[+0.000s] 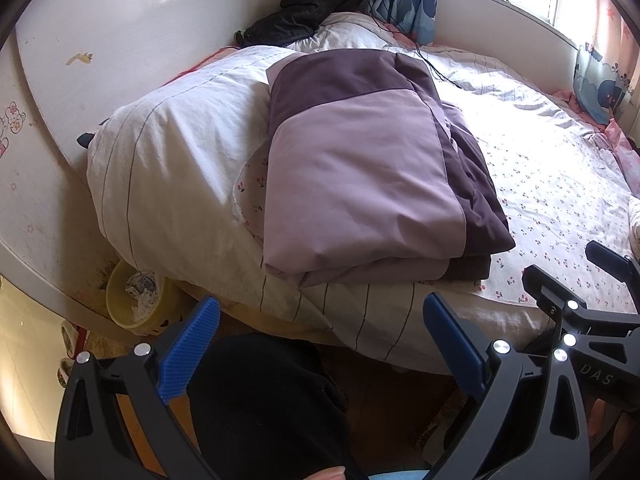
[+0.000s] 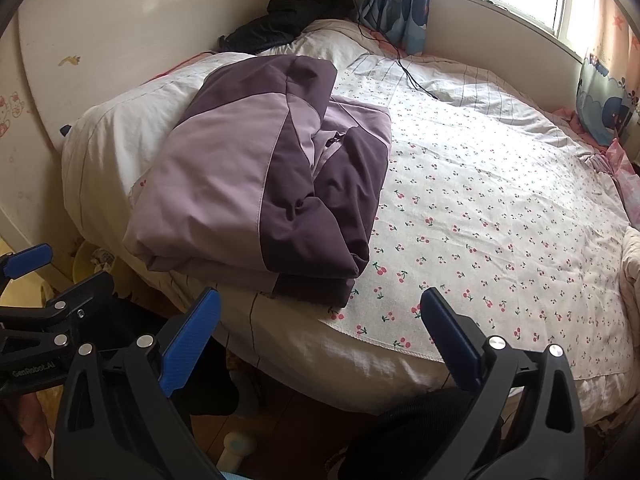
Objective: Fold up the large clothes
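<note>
**Folded jacket at the bed's near edge**

On the bed [image 1: 560, 184], toward its near left edge, lies the folded purple jacket [image 1: 360, 184], resting partly on the white striped duvet [image 1: 168, 168] and partly on the cherry-print sheet [image 2: 500, 220]. Both grippers hang short of the bed, touching nothing. The left gripper [image 1: 320, 344] has its jaws wide apart and empty; the right gripper [image 2: 320, 340] likewise stands spread with nothing between.

Only the left wrist view shows the yellow bin [image 1: 136, 300] on the floor beside the bed. The right wrist view alone reveals the jacket's dark, bunched right side with its zipper, and the broad open stretch of sheet to the right of it. A black garment [image 2: 296, 20] lies at the far corner, well apart.
</note>
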`<state>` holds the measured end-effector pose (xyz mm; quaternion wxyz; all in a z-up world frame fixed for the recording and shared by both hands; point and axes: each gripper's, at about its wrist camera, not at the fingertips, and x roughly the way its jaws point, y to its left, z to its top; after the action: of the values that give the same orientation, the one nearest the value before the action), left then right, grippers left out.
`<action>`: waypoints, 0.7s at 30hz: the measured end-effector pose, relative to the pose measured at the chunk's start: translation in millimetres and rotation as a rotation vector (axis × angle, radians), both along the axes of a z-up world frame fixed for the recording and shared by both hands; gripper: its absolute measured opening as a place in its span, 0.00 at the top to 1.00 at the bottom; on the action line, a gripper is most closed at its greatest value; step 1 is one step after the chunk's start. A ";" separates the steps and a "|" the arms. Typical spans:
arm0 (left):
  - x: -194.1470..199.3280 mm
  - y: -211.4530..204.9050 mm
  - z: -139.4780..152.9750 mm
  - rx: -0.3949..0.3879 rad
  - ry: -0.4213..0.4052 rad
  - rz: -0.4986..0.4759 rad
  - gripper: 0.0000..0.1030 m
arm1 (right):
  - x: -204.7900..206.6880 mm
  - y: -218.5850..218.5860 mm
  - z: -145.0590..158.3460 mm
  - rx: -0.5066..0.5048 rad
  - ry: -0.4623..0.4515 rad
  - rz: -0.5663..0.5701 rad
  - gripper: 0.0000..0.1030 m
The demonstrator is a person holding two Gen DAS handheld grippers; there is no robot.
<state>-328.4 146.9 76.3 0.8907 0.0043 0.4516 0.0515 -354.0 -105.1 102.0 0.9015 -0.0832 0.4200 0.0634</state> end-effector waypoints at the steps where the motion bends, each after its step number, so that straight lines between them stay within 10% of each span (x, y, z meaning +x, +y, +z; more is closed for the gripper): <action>1: -0.7 -0.5 0.4 0.007 -0.005 0.003 0.05 | 0.2 -0.1 -0.1 0.000 0.001 0.001 0.07; 21: 0.9 1.0 3.0 0.003 -0.014 0.011 0.05 | 5.4 6.5 -2.3 -0.005 0.008 0.016 0.07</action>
<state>-327.5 147.9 79.4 0.8936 0.0029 0.4452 0.0572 -348.6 -98.6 99.7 0.8990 -0.0885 0.4231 0.0701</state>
